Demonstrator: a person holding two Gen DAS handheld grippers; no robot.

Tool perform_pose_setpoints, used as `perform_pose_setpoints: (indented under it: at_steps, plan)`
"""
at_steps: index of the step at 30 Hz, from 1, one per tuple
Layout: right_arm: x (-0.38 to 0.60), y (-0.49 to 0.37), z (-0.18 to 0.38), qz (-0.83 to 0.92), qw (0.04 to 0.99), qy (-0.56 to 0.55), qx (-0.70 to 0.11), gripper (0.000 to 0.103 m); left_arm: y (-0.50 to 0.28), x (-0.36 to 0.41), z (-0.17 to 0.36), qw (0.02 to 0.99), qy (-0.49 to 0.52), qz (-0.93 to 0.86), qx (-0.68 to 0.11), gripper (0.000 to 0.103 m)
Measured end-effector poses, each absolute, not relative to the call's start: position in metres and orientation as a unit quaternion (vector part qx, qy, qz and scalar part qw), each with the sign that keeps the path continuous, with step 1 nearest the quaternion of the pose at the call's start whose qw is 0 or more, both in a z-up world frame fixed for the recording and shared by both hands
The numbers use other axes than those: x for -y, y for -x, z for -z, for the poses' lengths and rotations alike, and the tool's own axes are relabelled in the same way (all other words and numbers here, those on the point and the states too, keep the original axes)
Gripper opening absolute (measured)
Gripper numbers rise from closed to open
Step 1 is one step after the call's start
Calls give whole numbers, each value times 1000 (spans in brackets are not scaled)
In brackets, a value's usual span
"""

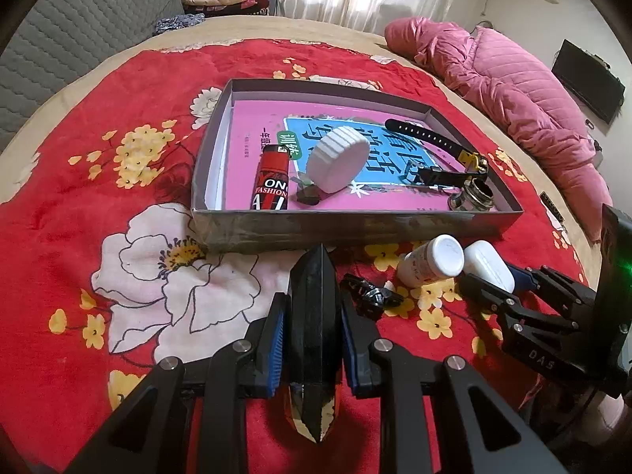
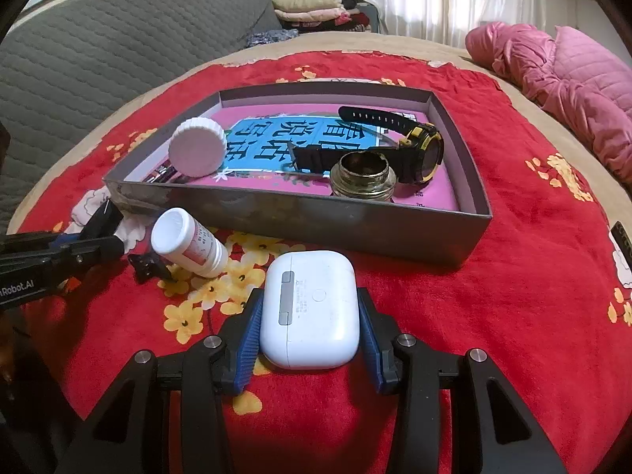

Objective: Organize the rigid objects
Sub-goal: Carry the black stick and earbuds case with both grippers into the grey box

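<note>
My left gripper (image 1: 312, 335) is shut on a black pointed block (image 1: 312, 316), which stands edge-on between the blue pads just in front of the grey tray (image 1: 355, 229). In the tray lie a pink book, a red lighter (image 1: 270, 181), a white round lid (image 1: 339, 164), a black watch (image 1: 442, 150) and a brass fitting (image 1: 472, 197). My right gripper (image 2: 312, 328) is shut on a white earbud case (image 2: 312, 308) low over the red blanket. A white pill bottle (image 2: 189, 243) lies on its side beside it, with a small black clip (image 2: 148, 266) to its left. The left gripper (image 2: 106, 233) shows at the left edge.
A red floral blanket (image 2: 513, 296) covers the bed. A pink padded jacket (image 1: 513, 91) lies at the far right edge. Behind are a grey quilted headboard (image 2: 98, 47) and folded clothes (image 2: 312, 8).
</note>
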State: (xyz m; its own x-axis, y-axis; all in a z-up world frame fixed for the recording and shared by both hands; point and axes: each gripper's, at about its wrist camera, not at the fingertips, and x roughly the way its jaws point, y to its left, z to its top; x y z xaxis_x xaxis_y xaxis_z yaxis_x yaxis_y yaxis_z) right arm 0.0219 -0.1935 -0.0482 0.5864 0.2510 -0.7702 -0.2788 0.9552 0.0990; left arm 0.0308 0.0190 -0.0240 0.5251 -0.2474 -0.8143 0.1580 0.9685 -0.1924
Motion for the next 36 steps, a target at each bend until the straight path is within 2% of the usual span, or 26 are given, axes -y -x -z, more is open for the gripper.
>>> perform_pose_setpoints:
  at_steps: [36]
  plan:
    - [204, 1, -5, -152, 928, 3, -339, 45, -27, 1, -8, 890, 28, 117, -440, 25]
